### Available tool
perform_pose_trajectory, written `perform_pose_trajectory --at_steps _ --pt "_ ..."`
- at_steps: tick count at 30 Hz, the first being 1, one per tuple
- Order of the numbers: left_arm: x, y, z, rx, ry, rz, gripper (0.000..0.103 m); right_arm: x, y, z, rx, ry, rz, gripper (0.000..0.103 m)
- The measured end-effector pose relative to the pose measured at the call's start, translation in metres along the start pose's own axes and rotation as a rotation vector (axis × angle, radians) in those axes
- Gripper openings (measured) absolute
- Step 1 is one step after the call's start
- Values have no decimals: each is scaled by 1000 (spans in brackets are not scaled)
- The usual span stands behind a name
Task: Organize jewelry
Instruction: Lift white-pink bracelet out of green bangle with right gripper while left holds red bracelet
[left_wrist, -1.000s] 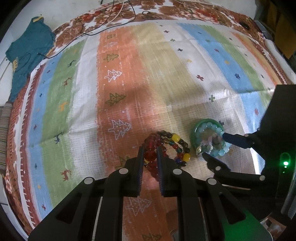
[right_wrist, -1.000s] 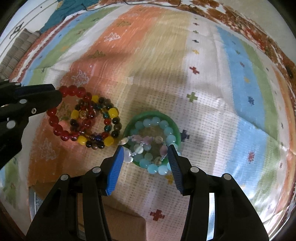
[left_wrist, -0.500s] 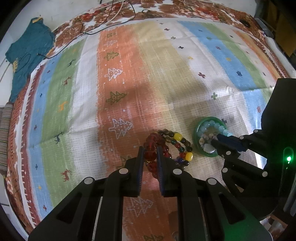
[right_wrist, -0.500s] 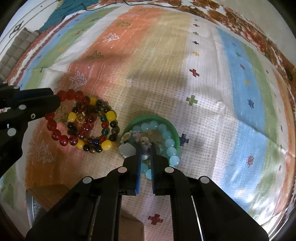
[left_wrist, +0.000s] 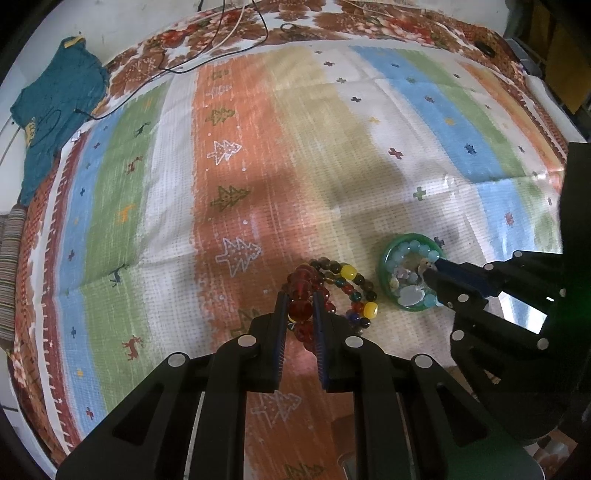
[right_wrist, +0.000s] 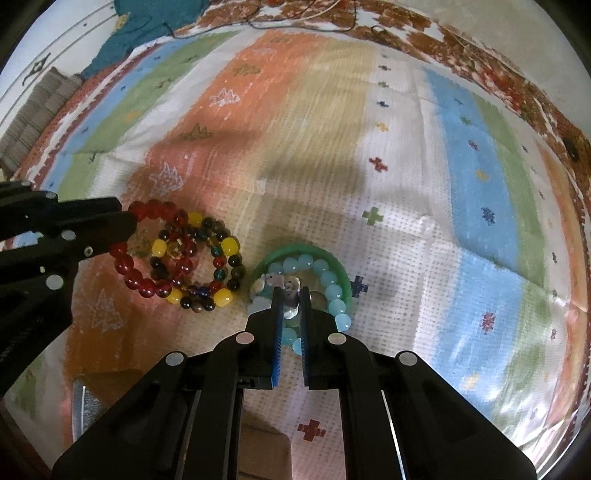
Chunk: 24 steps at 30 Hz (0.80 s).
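Note:
My left gripper (left_wrist: 300, 301) is shut on a red bead bracelet (left_wrist: 301, 295), which lies on the striped cloth overlapping a multicolour bead bracelet (left_wrist: 351, 291). Both show in the right wrist view, the red one (right_wrist: 147, 251) and the multicolour one (right_wrist: 218, 266). My right gripper (right_wrist: 291, 295) is shut on a pale shell-and-pearl bracelet (right_wrist: 290, 291). That bracelet lies inside a green bangle (right_wrist: 334, 258) with a light blue bead bracelet (right_wrist: 325, 277). The bangle (left_wrist: 386, 258) shows in the left wrist view with the right gripper (left_wrist: 430, 275) over it.
The striped patterned cloth (left_wrist: 295, 147) covers the surface. A teal garment (left_wrist: 55, 107) and cables (left_wrist: 221, 37) lie at the far left edge. A cardboard-coloured box (right_wrist: 262, 454) sits under the right gripper.
My right gripper went from open around the green bangle to shut on the shell-and-pearl bracelet inside it. My left gripper stayed shut on the red bracelet.

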<state>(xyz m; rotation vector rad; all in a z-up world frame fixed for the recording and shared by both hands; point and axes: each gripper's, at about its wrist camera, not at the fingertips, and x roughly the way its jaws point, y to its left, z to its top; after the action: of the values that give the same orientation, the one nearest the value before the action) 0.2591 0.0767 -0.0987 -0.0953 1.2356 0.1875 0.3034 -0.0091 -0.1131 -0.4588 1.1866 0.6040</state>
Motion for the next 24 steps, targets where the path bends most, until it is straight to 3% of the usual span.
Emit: perform_pose_trajectory --at_steps 9,24 --pt "-15 0 -5 -12 -20 -11 13 -25 -3 -2 22 -58 -1 9" --pt "-63 -18 -21 -5 -118 -37 13 -77 -2 -18 43 -189 -33 9"
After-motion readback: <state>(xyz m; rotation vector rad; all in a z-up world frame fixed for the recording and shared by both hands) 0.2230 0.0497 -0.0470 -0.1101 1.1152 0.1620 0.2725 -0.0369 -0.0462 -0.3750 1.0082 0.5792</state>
